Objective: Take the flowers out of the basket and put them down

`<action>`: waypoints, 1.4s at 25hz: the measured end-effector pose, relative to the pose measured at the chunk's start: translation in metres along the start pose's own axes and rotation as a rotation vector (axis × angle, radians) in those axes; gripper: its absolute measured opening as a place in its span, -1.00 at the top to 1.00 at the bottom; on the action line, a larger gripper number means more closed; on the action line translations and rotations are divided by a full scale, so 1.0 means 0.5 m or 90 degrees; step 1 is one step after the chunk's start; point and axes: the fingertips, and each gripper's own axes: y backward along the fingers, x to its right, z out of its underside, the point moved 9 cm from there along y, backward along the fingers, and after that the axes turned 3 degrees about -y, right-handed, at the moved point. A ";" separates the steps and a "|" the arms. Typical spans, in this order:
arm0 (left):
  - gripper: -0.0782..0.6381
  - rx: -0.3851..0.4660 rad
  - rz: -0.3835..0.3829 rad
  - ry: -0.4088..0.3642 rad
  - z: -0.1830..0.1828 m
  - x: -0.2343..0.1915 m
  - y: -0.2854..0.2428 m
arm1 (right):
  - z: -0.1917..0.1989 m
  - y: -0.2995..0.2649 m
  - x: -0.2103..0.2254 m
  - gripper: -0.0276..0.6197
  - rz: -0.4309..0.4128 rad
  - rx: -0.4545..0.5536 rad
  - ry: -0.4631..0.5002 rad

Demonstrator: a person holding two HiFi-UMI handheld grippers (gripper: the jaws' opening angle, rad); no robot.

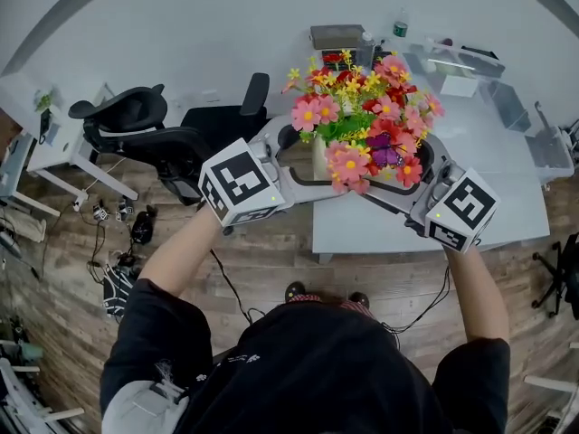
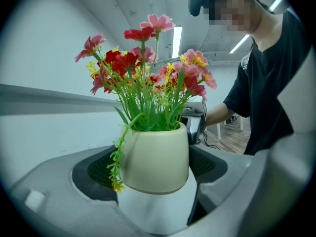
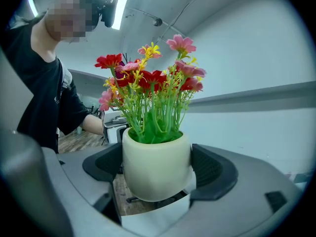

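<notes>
A bunch of pink, red and yellow artificial flowers (image 1: 366, 116) stands in a cream pot (image 1: 318, 158), held up in the air over the near edge of the white table (image 1: 507, 156). My left gripper (image 1: 298, 156) is shut on the pot from the left and my right gripper (image 1: 407, 170) from the right. In the left gripper view the pot (image 2: 155, 157) sits between the dark pads (image 2: 98, 169) of the left gripper (image 2: 154, 168). The right gripper view shows the pot (image 3: 155, 167) clamped by the right gripper (image 3: 158, 169). No basket is in view.
Two black office chairs (image 1: 145, 129) stand left of the table. A grey box (image 1: 336, 36), a bottle (image 1: 400, 23) and flat trays (image 1: 502, 102) lie on the table's far side. Cables and small items (image 1: 118, 233) litter the wooden floor.
</notes>
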 end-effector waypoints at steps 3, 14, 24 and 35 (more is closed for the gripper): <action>-0.43 0.008 0.011 0.000 0.008 -0.006 0.008 | 0.001 -0.010 -0.007 -0.44 0.012 -0.002 -0.001; -0.43 0.022 0.053 -0.003 0.033 -0.023 0.009 | 0.014 -0.022 -0.018 -0.44 0.054 -0.012 -0.011; -0.43 0.025 0.078 -0.006 0.050 -0.036 0.004 | 0.030 -0.030 -0.019 -0.44 0.080 -0.010 -0.020; -0.43 0.043 0.128 -0.005 0.100 -0.076 0.052 | 0.037 -0.101 -0.049 -0.44 0.129 -0.030 -0.028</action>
